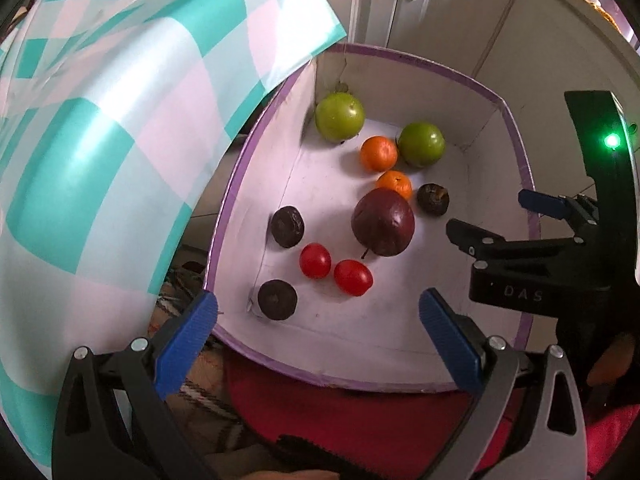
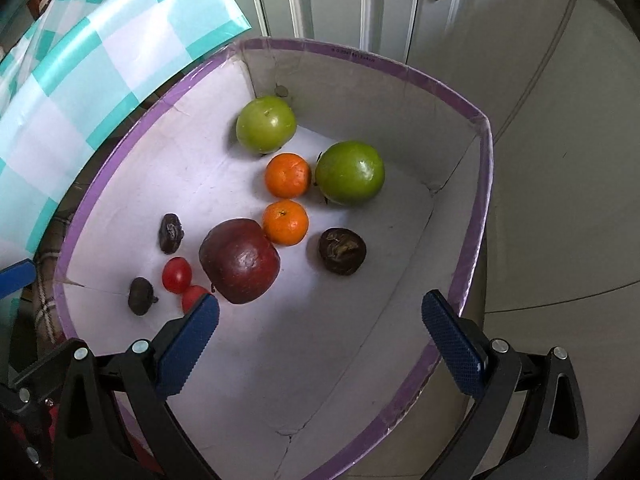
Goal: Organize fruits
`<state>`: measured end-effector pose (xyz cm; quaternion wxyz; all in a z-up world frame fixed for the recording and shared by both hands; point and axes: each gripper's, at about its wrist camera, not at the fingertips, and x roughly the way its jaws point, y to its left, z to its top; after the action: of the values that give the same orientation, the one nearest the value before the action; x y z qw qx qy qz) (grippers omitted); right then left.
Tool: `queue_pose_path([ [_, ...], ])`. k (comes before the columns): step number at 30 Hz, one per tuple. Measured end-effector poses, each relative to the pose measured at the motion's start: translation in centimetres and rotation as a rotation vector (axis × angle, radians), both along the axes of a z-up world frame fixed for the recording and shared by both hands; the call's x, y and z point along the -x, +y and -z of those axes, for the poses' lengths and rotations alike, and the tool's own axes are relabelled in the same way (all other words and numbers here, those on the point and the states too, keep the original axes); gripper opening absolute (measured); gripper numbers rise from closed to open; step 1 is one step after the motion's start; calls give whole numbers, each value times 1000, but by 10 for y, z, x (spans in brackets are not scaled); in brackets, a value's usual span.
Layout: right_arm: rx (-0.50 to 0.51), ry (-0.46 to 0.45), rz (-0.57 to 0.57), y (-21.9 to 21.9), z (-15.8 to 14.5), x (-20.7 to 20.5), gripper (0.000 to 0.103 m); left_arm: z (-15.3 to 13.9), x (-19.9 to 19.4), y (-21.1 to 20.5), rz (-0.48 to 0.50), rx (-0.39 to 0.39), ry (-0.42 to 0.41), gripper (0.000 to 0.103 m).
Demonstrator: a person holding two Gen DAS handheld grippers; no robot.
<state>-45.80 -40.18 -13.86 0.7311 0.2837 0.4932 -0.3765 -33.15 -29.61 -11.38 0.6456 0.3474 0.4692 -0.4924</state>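
Left claw (image 1: 318, 316): fingers spread wide, nothing between the blue pads, poised over the near rim of the box (image 1: 224, 216) and tilted down into it. Right claw (image 2: 320, 316): likewise spread wide, empty, hovering over the box's near-right part. In the left wrist view the right claw (image 1: 490, 216) enters from the right edge w/ fingers apart, above the box's right wall; a green light glows on its body.

Fruit, all on the white box floor: two green apples (image 2: 266, 124) (image 2: 350, 178) toward the far wall, one in the far corner; two mandarins (image 2: 288, 175) (image 2: 285, 222) in a row between them and the dark red apple (image 2: 239, 261), the nearer mandarin touching that apple. Two cherry tomatoes (image 1: 315, 260) (image 1: 353, 277) lie side by side just beside the red apple. Three dark wrinkled fruits, kind unclear: one (image 2: 342, 251) right of the red apple, two (image 2: 171, 233) (image 2: 141, 296) near the left wall.

View differences: left wrist shows both tomatoes whole; in right wrist view one tomato is partly hidden behind the claw's left finger (image 2: 188, 348). Left wrist also shows red fabric (image 1: 340, 412) and plaid cloth under the box's near side. Both show the teal-checked tablecloth (image 1: 100, 140) hanging at left and white cabinet doors (image 2: 400, 0) beyond. Right wrist alone shows pale floor (image 2: 560, 200) to the box's right.
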Motion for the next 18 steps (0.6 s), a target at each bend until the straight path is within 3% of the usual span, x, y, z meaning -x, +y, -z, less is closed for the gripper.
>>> queue_pose_path([
  [18,40,26,-15,-4,1,-2,98,1,-3,0,-10,-3,5,101],
])
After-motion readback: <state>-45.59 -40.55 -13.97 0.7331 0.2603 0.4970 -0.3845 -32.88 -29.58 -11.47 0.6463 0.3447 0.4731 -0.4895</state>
